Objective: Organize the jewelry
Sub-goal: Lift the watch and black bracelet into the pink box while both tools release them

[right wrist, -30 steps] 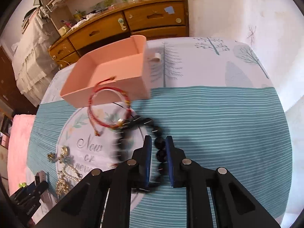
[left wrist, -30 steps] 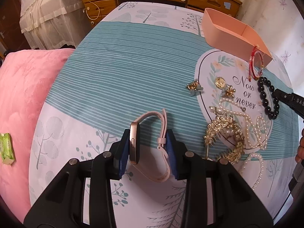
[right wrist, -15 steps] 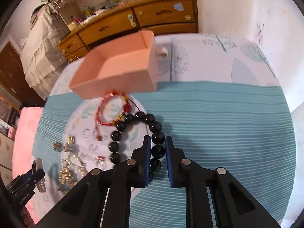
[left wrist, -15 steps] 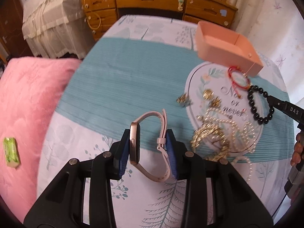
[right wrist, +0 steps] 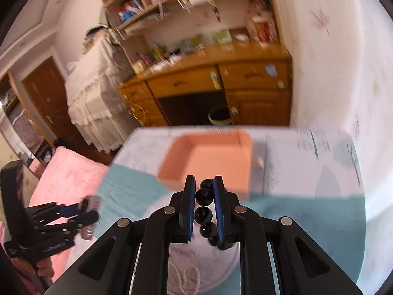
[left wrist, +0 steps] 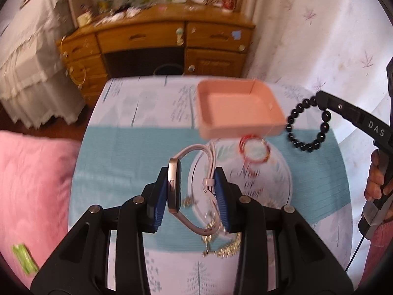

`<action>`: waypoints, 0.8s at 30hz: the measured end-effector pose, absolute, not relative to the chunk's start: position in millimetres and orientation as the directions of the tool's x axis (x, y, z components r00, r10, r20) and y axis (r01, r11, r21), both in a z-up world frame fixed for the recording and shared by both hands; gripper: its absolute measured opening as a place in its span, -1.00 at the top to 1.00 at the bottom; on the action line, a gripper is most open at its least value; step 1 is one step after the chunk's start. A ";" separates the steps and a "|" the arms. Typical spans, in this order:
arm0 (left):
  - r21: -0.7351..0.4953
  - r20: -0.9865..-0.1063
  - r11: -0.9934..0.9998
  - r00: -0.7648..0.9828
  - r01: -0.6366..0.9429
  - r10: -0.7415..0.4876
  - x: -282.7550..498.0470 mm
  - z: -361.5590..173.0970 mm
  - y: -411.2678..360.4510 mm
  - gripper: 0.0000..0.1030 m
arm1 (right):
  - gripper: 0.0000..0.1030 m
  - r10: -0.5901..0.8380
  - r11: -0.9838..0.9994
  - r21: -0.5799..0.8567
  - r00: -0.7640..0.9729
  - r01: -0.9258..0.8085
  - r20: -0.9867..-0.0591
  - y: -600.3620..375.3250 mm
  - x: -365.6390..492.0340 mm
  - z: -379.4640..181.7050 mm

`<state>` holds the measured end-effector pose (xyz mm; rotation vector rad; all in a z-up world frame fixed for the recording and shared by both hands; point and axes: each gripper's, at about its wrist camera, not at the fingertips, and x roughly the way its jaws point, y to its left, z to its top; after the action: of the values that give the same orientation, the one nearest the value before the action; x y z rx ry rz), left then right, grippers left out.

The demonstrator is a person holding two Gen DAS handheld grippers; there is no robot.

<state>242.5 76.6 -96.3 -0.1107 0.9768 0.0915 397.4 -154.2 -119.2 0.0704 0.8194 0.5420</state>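
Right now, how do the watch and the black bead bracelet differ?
The watch, a pink strap with a rose-gold case, is clamped across case and strap by the left gripper. The black bead bracelet dangles as a loop, one bead pinched by the right gripper. Both hang above the bedspread.

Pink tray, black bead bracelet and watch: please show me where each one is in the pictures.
pink tray (left wrist: 235,105): left wrist view, on its inner floor.
black bead bracelet (left wrist: 298,143): left wrist view, on a lower bead.
watch (left wrist: 174,186): left wrist view, on the side of its case.
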 end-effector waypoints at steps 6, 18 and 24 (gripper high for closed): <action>-0.075 -0.765 0.995 0.644 -0.064 -0.016 284.9 -72.7 76.4 0.36 | 0.73 0.565 0.816 0.261 0.618 -0.516 -0.546 -131.6 411.1 -69.8; -0.291 -0.679 0.957 0.703 0.007 -0.211 374.3 -117.8 83.0 0.35 | 0.72 0.643 0.764 0.308 0.634 -0.566 -0.430 -97.4 449.6 -87.9; -0.275 -0.748 0.960 0.639 -0.053 -0.178 401.0 -167.3 77.3 -0.06 | 0.23 0.560 0.823 0.282 0.619 -0.493 -0.551 -102.3 477.2 -158.9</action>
<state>401.0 77.3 -167.3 -0.2838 0.8780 -0.0724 477.2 -102.3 -158.9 0.1064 0.6698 0.6070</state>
